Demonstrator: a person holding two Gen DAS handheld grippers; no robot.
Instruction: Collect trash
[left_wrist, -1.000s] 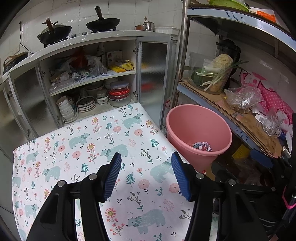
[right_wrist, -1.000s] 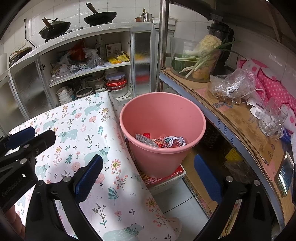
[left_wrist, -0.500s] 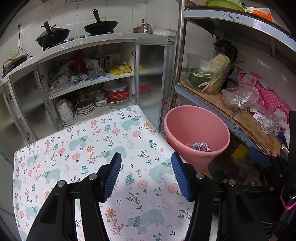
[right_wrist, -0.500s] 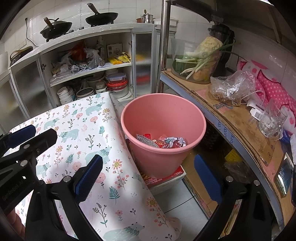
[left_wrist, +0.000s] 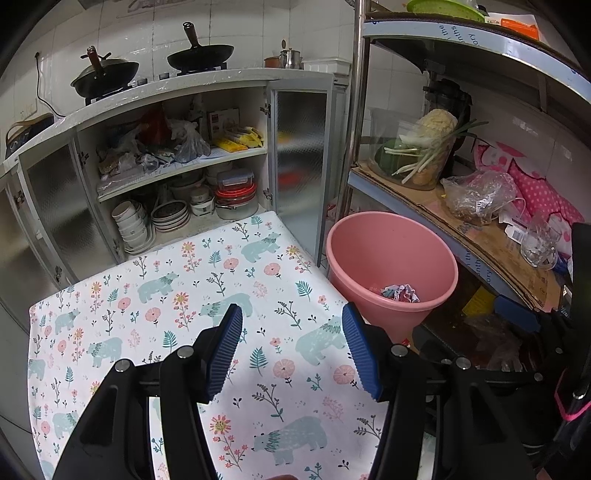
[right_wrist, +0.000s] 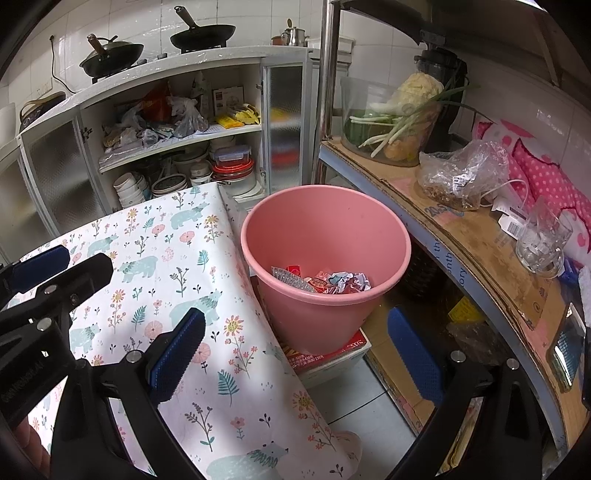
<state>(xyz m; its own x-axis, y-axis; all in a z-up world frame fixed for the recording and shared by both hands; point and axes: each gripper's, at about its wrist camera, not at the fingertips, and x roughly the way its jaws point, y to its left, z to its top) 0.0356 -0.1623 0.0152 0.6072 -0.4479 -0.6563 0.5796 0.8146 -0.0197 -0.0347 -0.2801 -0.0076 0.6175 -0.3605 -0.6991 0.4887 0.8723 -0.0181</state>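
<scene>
A pink bucket (left_wrist: 391, 258) stands on a box on the floor to the right of a table with a floral bear tablecloth (left_wrist: 166, 288). Crumpled wrappers (right_wrist: 325, 280) lie in the bucket's bottom (left_wrist: 400, 293). My left gripper (left_wrist: 291, 350) is open and empty above the tablecloth. My right gripper (right_wrist: 295, 347) is open and empty, held just in front of the bucket (right_wrist: 325, 240), over the table's right edge. The left gripper's arm also shows at the left of the right wrist view (right_wrist: 55, 280).
An open cabinet (left_wrist: 177, 173) with bowls and containers stands behind the table. A metal shelf (right_wrist: 461, 236) on the right carries cardboard, a vegetable tub, a plastic bag and a glass mug. Woks sit on the counter (left_wrist: 147, 70).
Both grippers have drawn back slightly from the bucket and cabinet, so the scene looks a little farther off. The jaws stay open and empty.
</scene>
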